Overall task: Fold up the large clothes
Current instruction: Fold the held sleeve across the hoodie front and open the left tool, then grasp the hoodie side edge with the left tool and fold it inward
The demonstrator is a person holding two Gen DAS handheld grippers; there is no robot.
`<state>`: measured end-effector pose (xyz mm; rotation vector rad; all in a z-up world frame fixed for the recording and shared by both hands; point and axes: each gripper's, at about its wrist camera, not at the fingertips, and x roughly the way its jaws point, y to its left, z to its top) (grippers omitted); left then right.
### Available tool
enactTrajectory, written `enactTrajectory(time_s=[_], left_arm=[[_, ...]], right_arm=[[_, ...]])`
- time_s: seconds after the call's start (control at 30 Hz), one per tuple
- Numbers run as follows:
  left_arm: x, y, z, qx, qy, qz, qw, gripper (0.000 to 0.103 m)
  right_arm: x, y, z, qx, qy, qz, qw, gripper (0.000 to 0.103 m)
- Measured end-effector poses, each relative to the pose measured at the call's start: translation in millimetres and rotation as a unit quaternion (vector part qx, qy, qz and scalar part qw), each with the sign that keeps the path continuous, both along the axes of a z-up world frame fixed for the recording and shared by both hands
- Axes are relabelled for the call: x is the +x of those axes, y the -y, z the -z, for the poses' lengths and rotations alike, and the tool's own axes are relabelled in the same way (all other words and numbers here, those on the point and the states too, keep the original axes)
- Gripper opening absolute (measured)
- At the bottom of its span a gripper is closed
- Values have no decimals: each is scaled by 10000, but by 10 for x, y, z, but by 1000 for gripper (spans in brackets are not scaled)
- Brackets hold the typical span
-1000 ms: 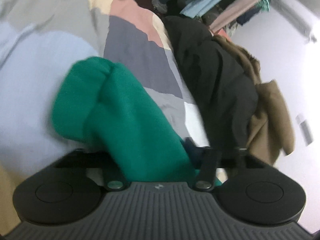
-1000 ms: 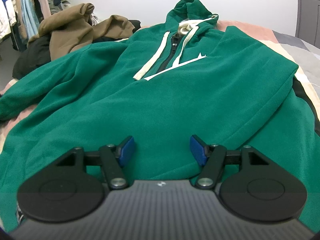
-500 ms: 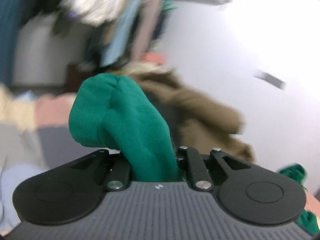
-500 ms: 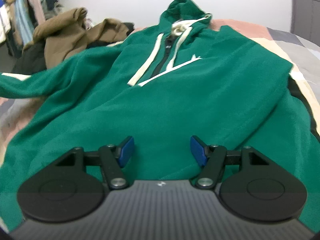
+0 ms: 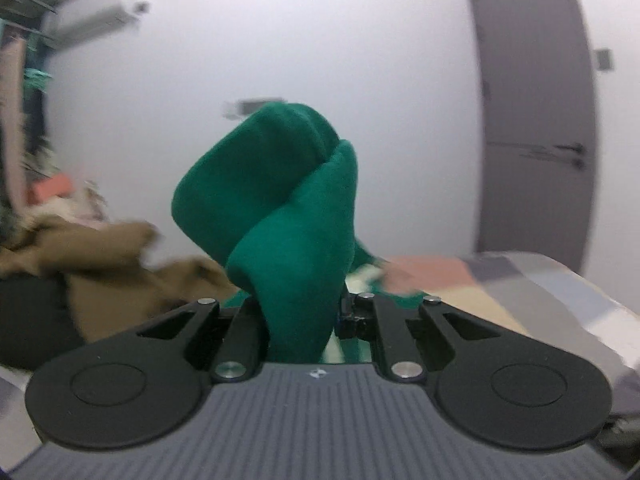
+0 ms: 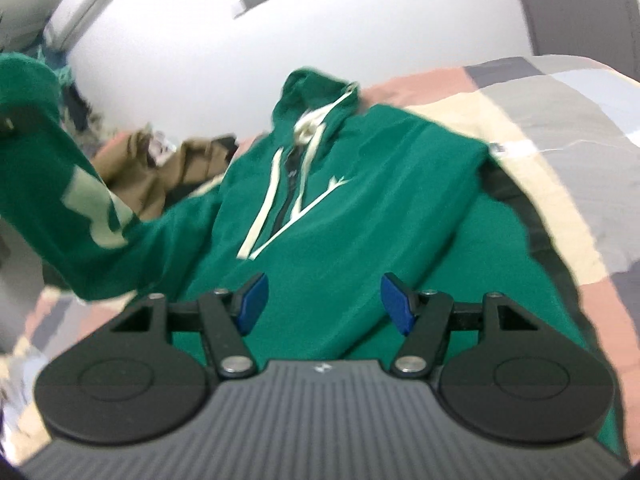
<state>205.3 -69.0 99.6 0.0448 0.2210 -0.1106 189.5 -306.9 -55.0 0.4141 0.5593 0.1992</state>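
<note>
A green hoodie (image 6: 360,208) with cream drawstrings lies face up on the bed, hood toward the far wall. Its sleeve (image 6: 60,184) is lifted high at the left of the right wrist view. My left gripper (image 5: 300,312) is shut on that green sleeve cuff (image 5: 280,200), which bunches up between and above the jaws and hides the pads. My right gripper (image 6: 320,300) hovers over the hoodie's lower body, blue pads (image 6: 396,300) apart, nothing between them.
A brown garment (image 6: 160,172) and dark clothes (image 5: 28,312) are piled at the bed's left. The patchwork bedspread (image 6: 560,120) shows to the right of the hoodie. A grey door (image 5: 536,120) stands in the white wall behind.
The left gripper closed on the sleeve cuff, rose and swung round from the bed toward the wall and door. The sleeve now hangs lifted at the left. The right gripper tilted and shifted slightly.
</note>
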Motion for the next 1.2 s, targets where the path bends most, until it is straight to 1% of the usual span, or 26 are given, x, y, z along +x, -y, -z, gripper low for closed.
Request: enactTrajectory(time_s=[0.13, 0.17, 0.27, 0.33, 0.4, 0.47, 0.5, 0.53, 0.57, 0.6, 0.63, 0.67, 0.73, 0.77, 0.8, 0.83, 0.87, 0.9, 0.93, 0.97, 1.0, 1.03, 1.1, 1.13, 1.17, 1.2], left_arm=[[-5, 629, 455, -131, -429, 585, 9973, 14], [-5, 813, 600, -99, -580, 707, 9958, 14], [30, 1176, 990, -110, -1046, 944, 9900, 15], [95, 1298, 1205, -37, -1289, 1028, 9863, 15], [180, 1380, 1363, 46, -1532, 1067, 9824, 15], [243, 1398, 1422, 56, -1700, 1100, 9793, 16], [276, 1406, 1423, 51, -1777, 1108, 9778, 18], [320, 1402, 1420, 25, -1898, 1100, 9756, 23], [293, 1266, 1429, -84, -2031, 1152, 9723, 39], [273, 1157, 1416, -226, -2149, 1235, 9685, 63], [263, 1100, 1414, -355, -2243, 1295, 9652, 72], [128, 1070, 1436, -409, -2284, 1324, 9637, 81], [7, 953, 1397, -490, -2403, 1425, 9589, 84], [-120, 932, 1352, -545, -2470, 1442, 9567, 85], [-151, 846, 1316, -620, -2536, 1417, 9549, 88], [-173, 740, 1300, -738, -2600, 1378, 9529, 88], [-297, 631, 1241, -876, -2604, 1354, 9519, 88], [-325, 510, 1220, -1021, -2577, 1303, 9519, 88], [-394, 402, 1181, -1151, -2532, 1210, 9529, 88], [-435, 269, 1155, -1260, -2497, 1096, 9538, 88], [-456, 165, 1141, -1353, -2469, 1016, 9542, 88], [-462, 29, 1145, -1472, -2415, 941, 9546, 88], [-453, -213, 1161, -1663, -2324, 675, 9559, 88], [-434, -330, 1187, -1779, -2294, 521, 9555, 88], [-418, -472, 1228, -1972, -2274, 345, 9530, 88], [-384, -591, 1271, -2180, -2286, 234, 9485, 88]], right_arm=[[-103, 309, 10, 389, 40, 354, 9986, 67], [-126, 391, 24, 485, 41, 447, 9978, 67], [-154, 562, 80, 680, 0, 630, 9957, 67], [-161, 643, 124, 876, -37, 681, 9938, 67], [-155, 690, 149, 925, -40, 714, 9931, 67], [-141, 708, 164, 971, -51, 703, 9928, 67], [-136, 715, 174, 1030, -61, 692, 9922, 67], [-129, 722, 182, 1099, -75, 680, 9916, 67], [-123, 729, 181, 1140, -76, 671, 9912, 67], [-122, 725, 172, 1150, -63, 665, 9911, 67], [-129, 724, 163, 1146, -50, 652, 9913, 67], [-129, 715, 158, 1140, -47, 625, 9915, 67], [-117, 698, 148, 1160, -46, 536, 9918, 67], [-122, 684, 145, 1182, -47, 477, 9918, 67], [-122, 668, 142, 1194, -53, 425, 9919, 67], [-111, 651, 138, 1192, -65, 377, 9921, 67], [-96, 624, 130, 1172, -93, 313, 9926, 67], [-84, 586, 120, 1130, -124, 240, 9932, 67], [-78, 551, 111, 1076, -144, 186, 9939, 69], [-75, 500, 102, 1009, -147, 114, 9947, 75], [-73, 457, 93, 950, -139, 35, 9954, 77], [-69, 410, 84, 876, -126, -57, 9961, 78], [-59, 304, 67, 644, -123, -189, 9977, 78], [-50, 260, 69, 519, -148, -204, 9983, 78], [-35, 219, 74, 384, -200, -201, 9989, 78], [-14, 179, 88, 244, -270, -184, 9992, 78]])
